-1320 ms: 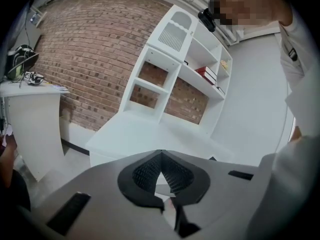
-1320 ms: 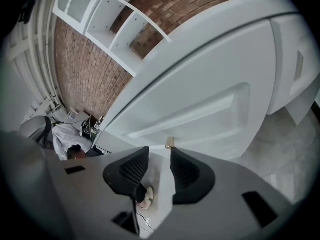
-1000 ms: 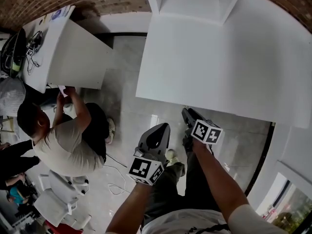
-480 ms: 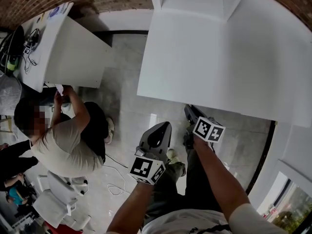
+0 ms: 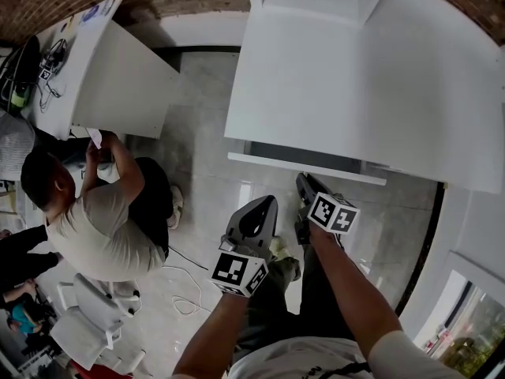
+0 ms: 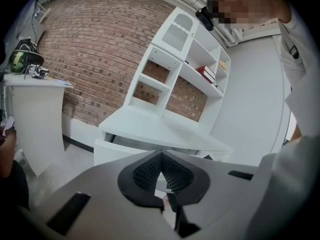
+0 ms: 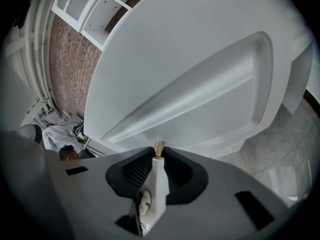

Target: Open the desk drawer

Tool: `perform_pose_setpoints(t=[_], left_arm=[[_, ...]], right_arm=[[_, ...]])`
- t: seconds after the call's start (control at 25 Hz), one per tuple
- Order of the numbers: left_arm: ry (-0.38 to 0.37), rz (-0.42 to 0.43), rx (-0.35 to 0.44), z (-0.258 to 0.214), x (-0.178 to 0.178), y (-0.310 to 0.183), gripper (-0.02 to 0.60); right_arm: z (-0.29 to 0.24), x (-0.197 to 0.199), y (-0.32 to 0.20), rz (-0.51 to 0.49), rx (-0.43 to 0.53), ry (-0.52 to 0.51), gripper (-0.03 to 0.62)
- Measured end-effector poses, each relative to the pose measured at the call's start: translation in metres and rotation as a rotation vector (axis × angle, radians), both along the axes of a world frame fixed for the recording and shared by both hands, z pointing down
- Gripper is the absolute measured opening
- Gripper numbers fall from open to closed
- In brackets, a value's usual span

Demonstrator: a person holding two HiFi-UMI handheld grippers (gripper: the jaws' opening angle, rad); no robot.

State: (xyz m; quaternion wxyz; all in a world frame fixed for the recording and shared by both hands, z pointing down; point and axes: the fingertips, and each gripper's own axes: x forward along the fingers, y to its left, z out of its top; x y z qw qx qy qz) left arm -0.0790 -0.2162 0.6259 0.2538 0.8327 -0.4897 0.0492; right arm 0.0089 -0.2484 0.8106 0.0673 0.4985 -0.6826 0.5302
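Tool on my left (image 5: 263,204), lower centre of the head view, is clenched on nothing. I'm guessing it's parked because one puller is enough. Tool on my right (image 5: 302,181), just beyond, has just been closing and now pinches what looks like the drawer (image 5: 300,167) front's lip. Drawer sits mid-frame under the worktop (image 5: 355,85). It was flush earlier and is now slid partway out.

I see the white desk drawer (image 5: 304,168) standing partly out from under the desk top (image 5: 355,77), dark gap behind its front, small tan knob (image 7: 159,148) on its near face.
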Motion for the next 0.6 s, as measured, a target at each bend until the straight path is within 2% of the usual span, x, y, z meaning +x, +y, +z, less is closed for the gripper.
perform_pose_setpoints(t=[0.6], left_arm=[[-0.012,0.035,-0.006,0.003,-0.009,0.084,0.012]], right_arm=[[0.001,-0.016,0.098,-0.015,-0.021,0.031,0.077]])
